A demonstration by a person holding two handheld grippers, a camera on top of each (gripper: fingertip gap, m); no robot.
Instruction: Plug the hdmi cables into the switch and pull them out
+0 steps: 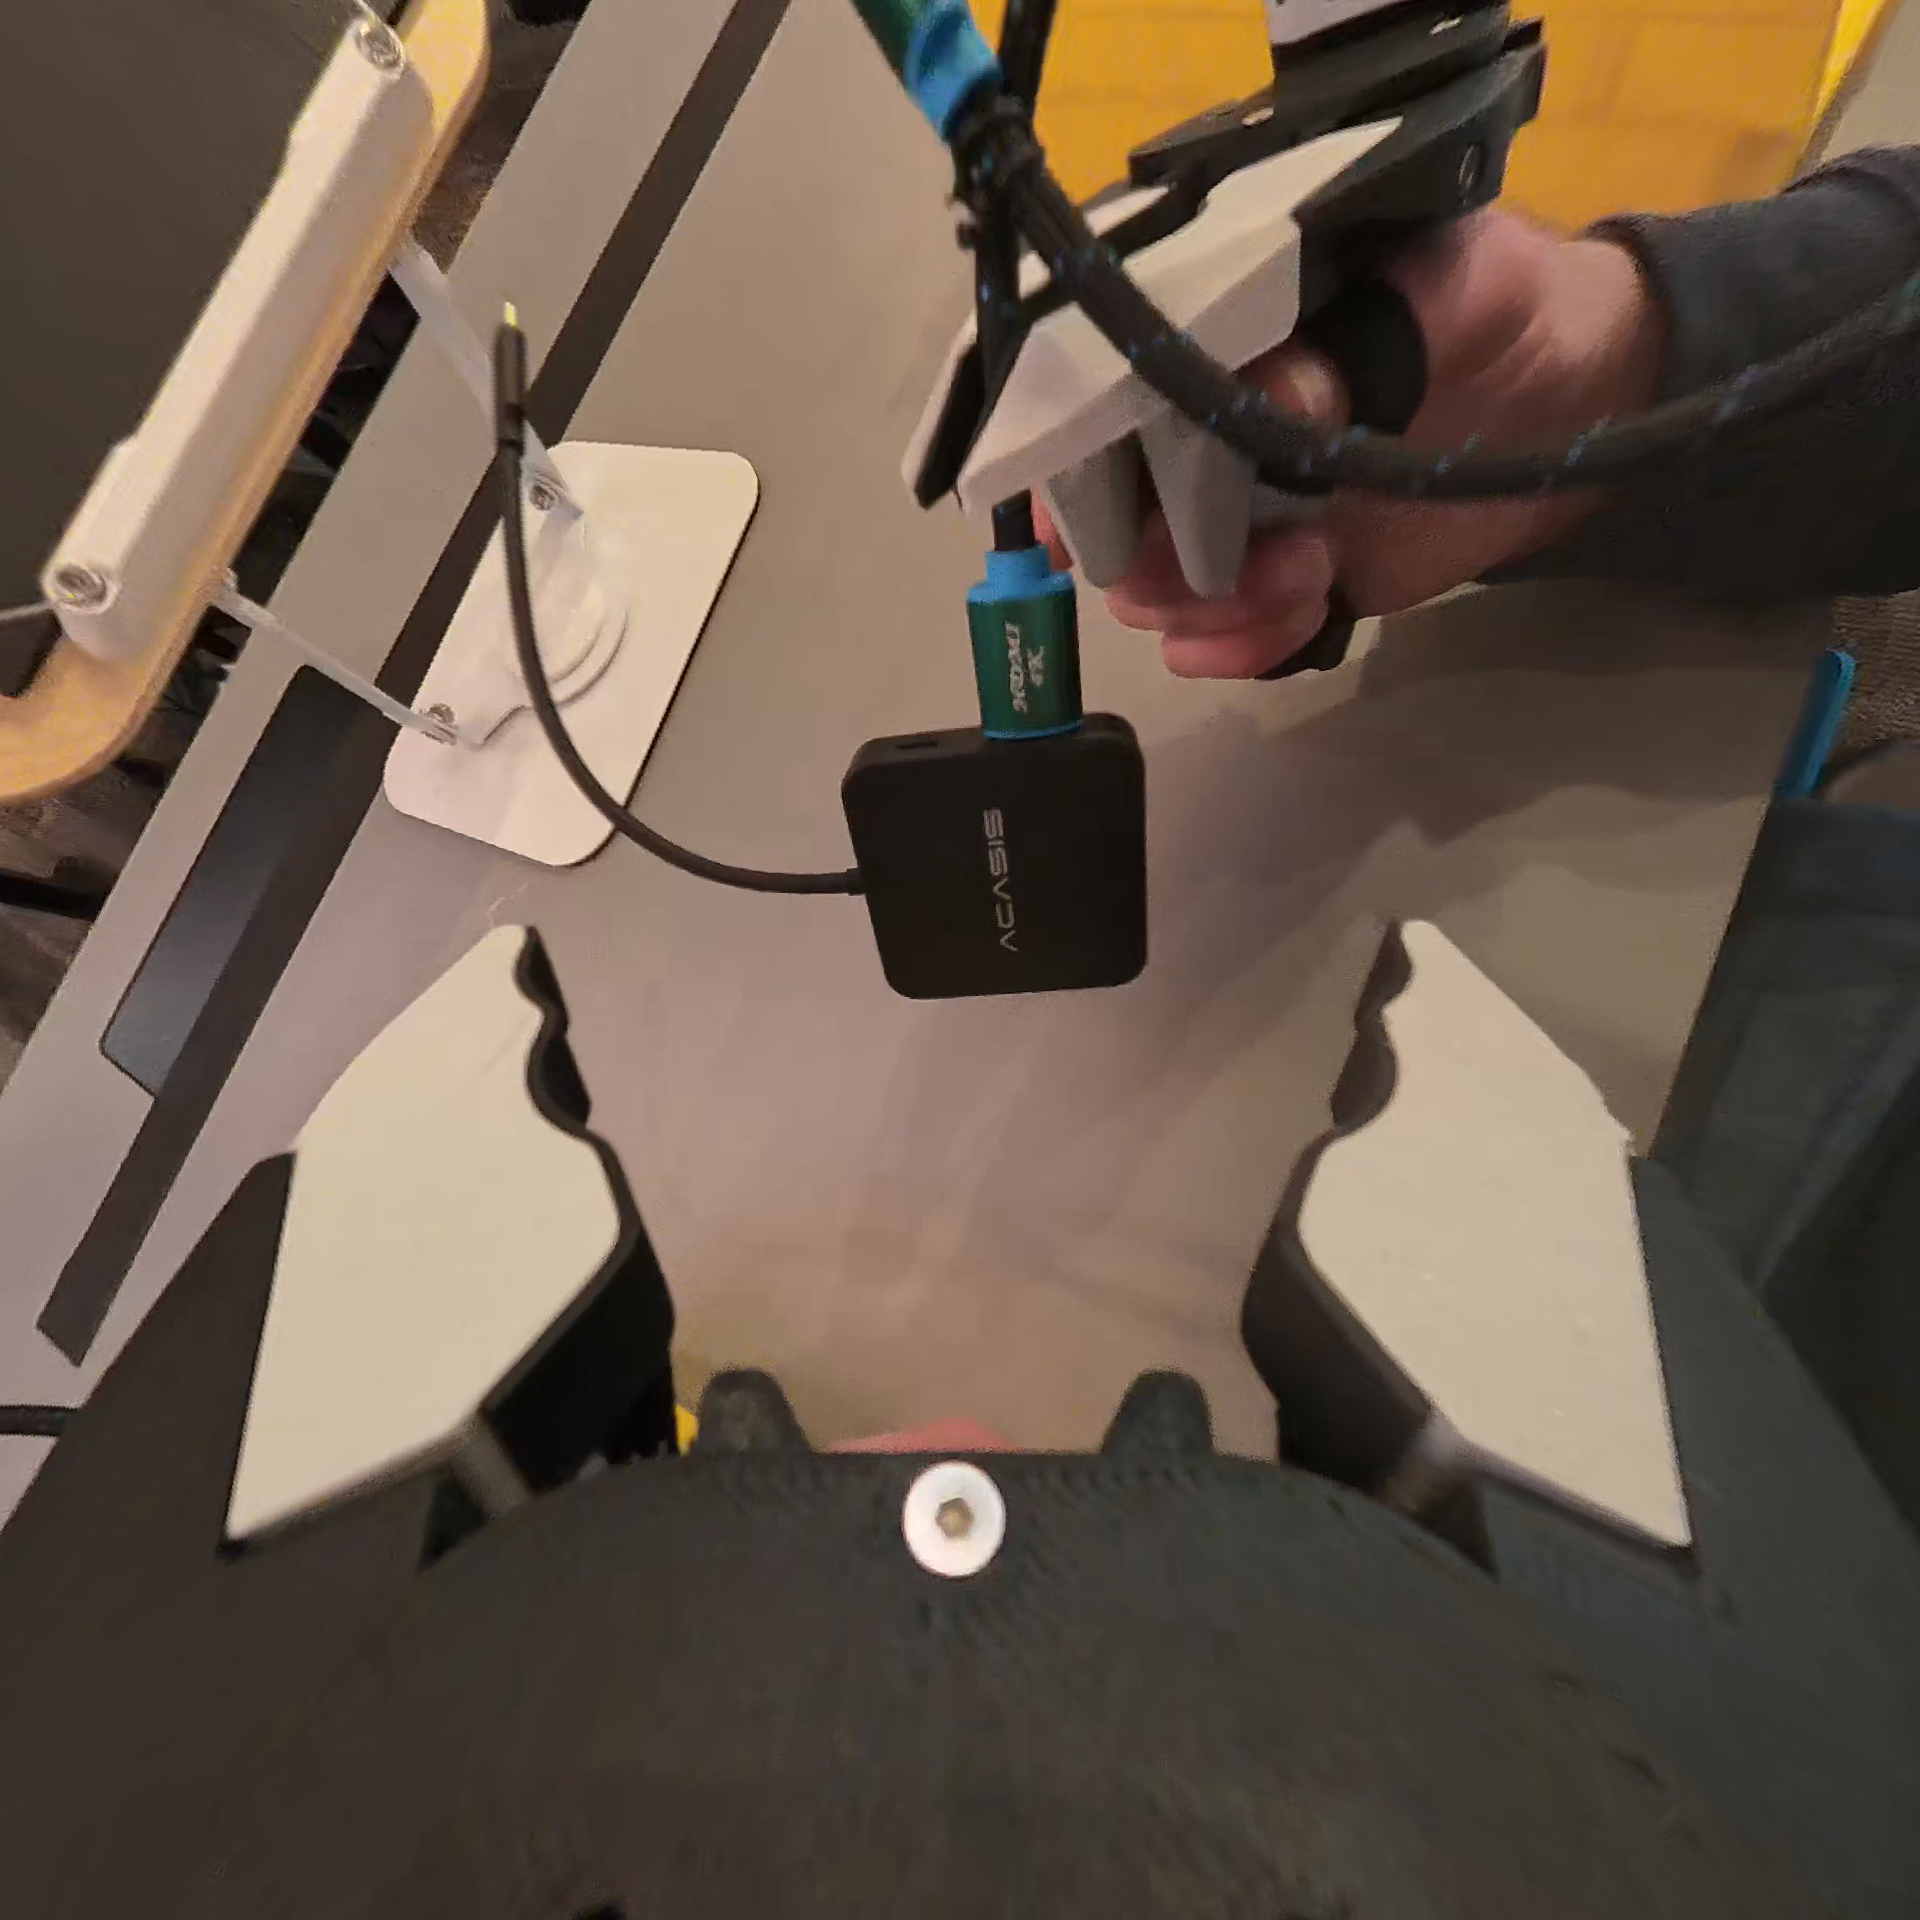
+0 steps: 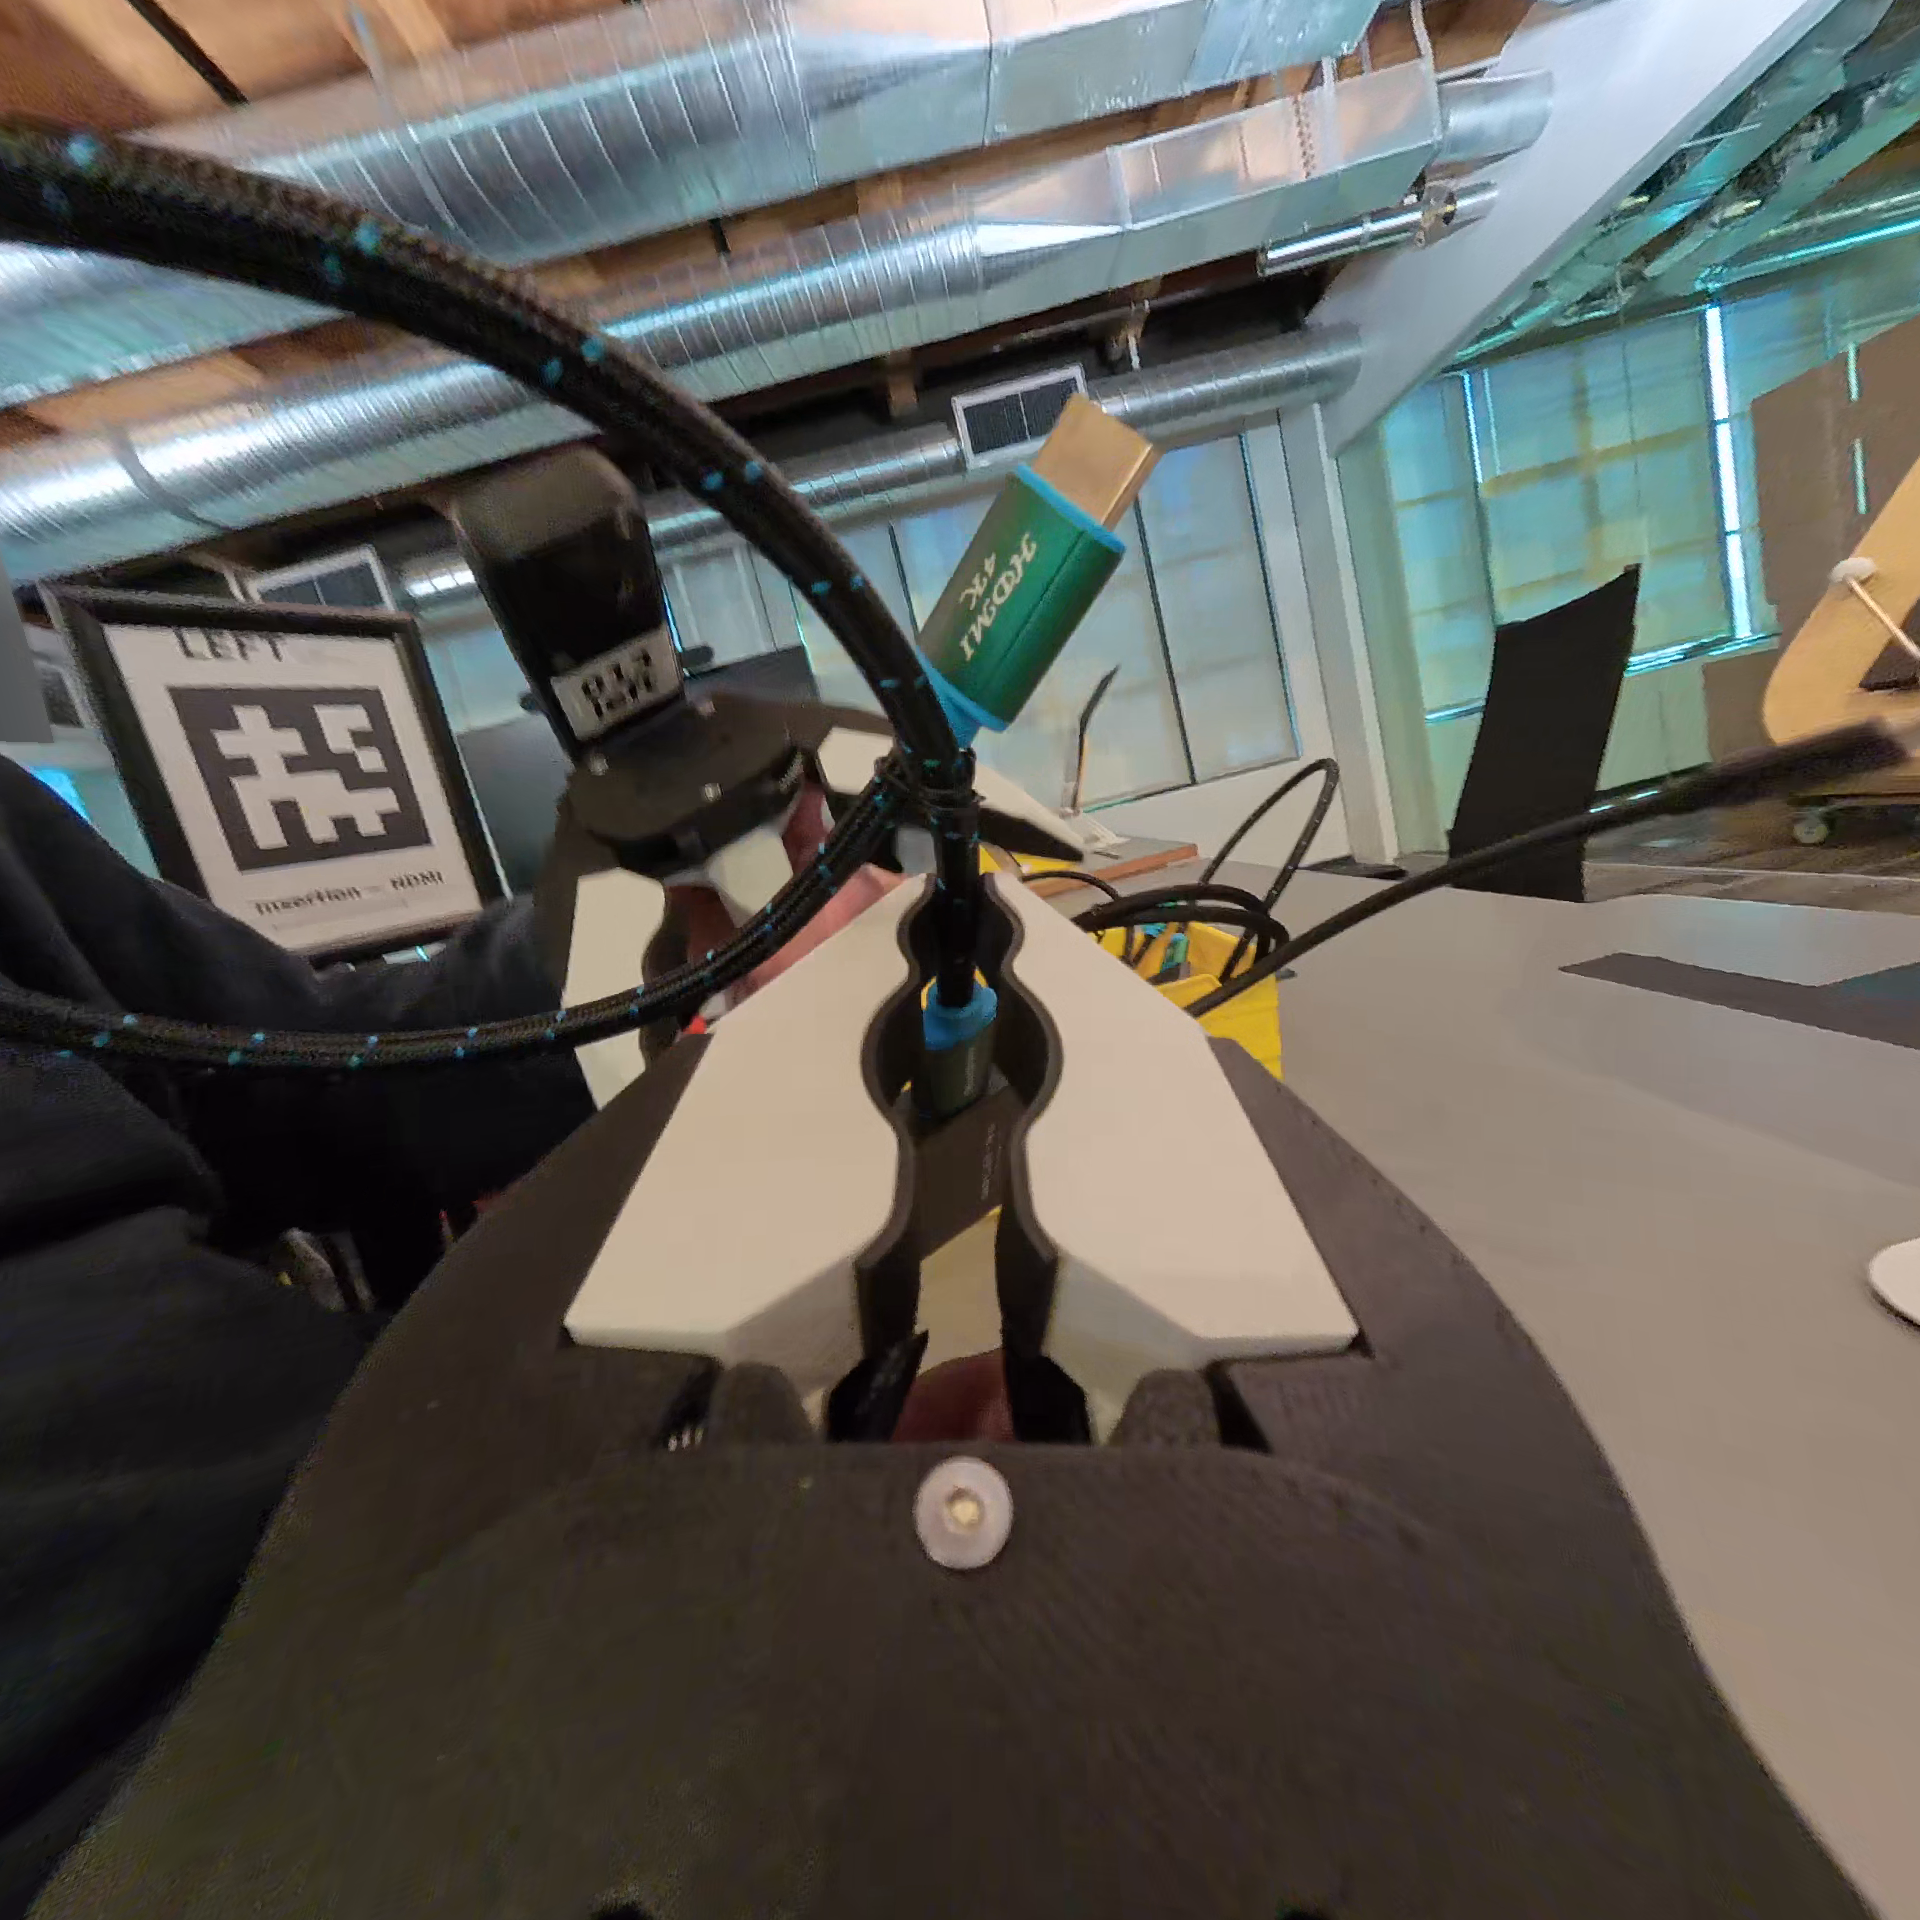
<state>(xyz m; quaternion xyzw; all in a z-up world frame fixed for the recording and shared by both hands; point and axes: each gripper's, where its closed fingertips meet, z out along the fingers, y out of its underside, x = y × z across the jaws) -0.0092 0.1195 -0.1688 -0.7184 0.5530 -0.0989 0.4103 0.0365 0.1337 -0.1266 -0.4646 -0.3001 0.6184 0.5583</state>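
Overhead, left gripper gapes | right gripper pinches cable — plug seemingly in switch.

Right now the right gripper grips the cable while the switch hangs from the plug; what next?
Probably close the open left gripper on the black square switch, then pull. The switch hangs from the green HDMI plug, whose cable the right gripper holds, so nothing braces it.

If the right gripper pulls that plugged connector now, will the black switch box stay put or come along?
Probably it comes along. The switch looks small and light, hanging from the green HDMI connector with nothing else holding it. The left gripper is open and short of it. Its thin lead seems too floppy to anchor it. The right gripper grips the braided cable, not the plug.
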